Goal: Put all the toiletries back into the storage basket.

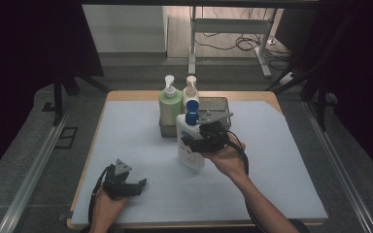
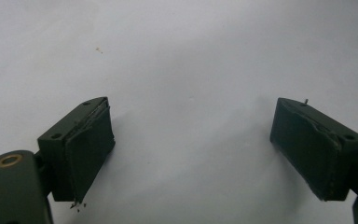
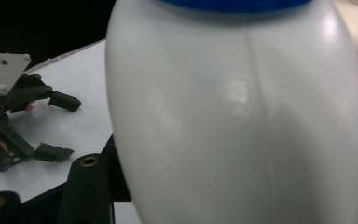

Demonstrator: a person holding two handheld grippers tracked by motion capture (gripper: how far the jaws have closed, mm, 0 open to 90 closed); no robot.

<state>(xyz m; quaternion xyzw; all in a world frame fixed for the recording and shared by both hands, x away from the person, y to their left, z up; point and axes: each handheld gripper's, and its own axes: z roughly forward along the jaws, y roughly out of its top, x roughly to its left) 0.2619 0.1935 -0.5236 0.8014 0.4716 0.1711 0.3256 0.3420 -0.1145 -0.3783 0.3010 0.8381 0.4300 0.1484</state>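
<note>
Basket [image 1: 222, 103] holding green pump bottle [image 1: 170, 104] and cream one [image 1: 191, 91], right tongs [image 1: 194, 141] pinching white bottle [image 1: 188, 145], left tongs [image 1: 141, 185] spread.

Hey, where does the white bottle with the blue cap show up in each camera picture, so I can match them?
High view: the white bottle stands upright at centre, in front of the metal basket, gripped by the right gripper.
Left gripper view: not in it; open jaws over the pale blue mat.
Right gripper view: the bottle looms close, centre to right.
Shared landmark: the mat, also in the right gripper view.
</note>
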